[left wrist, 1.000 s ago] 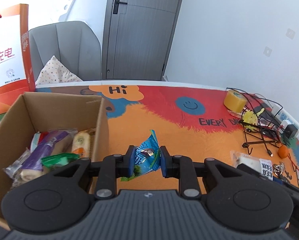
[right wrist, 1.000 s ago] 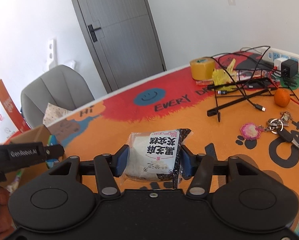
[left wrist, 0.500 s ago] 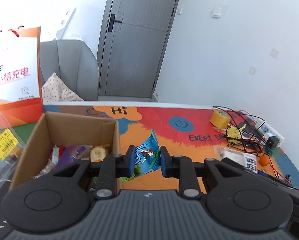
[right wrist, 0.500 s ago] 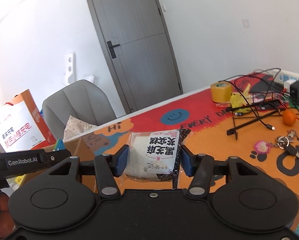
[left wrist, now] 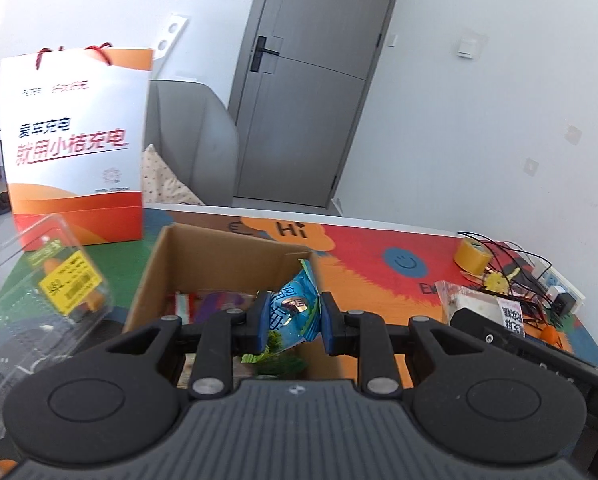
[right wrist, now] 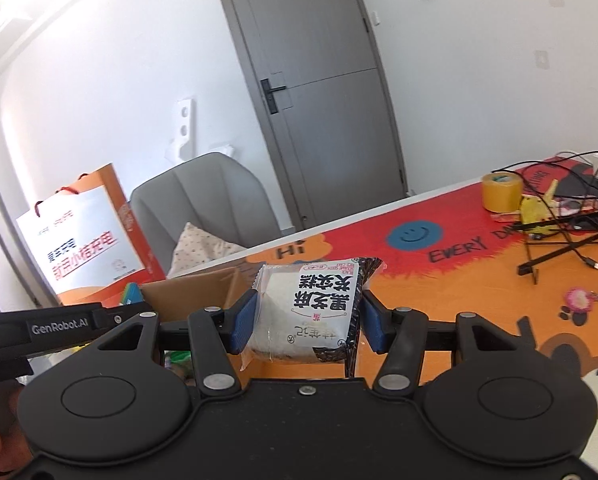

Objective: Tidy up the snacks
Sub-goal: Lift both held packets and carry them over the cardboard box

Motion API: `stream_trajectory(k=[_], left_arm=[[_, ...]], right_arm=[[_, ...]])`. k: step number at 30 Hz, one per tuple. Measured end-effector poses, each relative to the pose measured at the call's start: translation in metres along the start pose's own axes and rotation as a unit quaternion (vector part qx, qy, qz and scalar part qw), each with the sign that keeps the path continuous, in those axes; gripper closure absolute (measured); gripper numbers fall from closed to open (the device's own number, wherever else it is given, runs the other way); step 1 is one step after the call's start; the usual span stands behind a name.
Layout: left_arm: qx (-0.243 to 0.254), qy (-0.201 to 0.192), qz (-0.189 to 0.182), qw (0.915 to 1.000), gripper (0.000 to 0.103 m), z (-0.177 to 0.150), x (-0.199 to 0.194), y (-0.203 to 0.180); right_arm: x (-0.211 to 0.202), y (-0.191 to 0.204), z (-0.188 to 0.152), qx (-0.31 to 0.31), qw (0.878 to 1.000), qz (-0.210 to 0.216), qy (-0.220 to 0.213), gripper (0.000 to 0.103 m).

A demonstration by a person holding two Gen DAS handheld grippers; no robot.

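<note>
- Two grippers each clamp a snack above the table (left wrist: 379, 264), which carries a bright orange and red patterned mat.
- Left gripper (left wrist: 292, 322): its blue-padded fingers (left wrist: 259, 320) stand narrow, pinching a crinkled blue foil snack packet (left wrist: 295, 312) that hangs over the near right corner of the open brown cardboard box (left wrist: 219, 256).
- Right gripper (right wrist: 307, 320): its fingers (right wrist: 243, 322) stand wider, pressing both sides of a white plastic-wrapped cake with black Chinese lettering (right wrist: 311, 316), held just right of the box (right wrist: 195, 288).
- Inside the box lie wrapped snacks, one purple (left wrist: 219, 304); the rest are mostly hidden behind the gripper.
- Left of the box sits a clear plastic clamshell container with a yellow label (left wrist: 47, 300); behind it stands a white and orange paper bag (left wrist: 75, 140).
</note>
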State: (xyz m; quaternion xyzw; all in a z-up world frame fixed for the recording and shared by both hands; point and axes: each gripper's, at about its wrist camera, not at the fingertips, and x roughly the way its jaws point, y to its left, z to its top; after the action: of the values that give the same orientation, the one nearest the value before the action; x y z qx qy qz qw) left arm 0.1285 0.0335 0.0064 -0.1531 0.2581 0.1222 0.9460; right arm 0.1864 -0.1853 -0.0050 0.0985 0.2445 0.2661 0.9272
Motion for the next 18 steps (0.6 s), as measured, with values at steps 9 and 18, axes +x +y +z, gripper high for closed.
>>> stream_trajectory(k=[9, 18], left_arm=[[-0.026, 0.011, 0.005, 0.9996, 0.078, -0.006, 0.0, 0.029], [-0.042, 0.01, 0.018, 0.9989, 0.066, -0.011, -0.004, 0.047]], right_arm=[[0.011, 0.03, -0.003, -0.015, 0.999, 0.035, 0.008, 0.049], [0.026, 0.053, -0.008, -0.022, 0.997, 0.065, 0.028, 0.049]])
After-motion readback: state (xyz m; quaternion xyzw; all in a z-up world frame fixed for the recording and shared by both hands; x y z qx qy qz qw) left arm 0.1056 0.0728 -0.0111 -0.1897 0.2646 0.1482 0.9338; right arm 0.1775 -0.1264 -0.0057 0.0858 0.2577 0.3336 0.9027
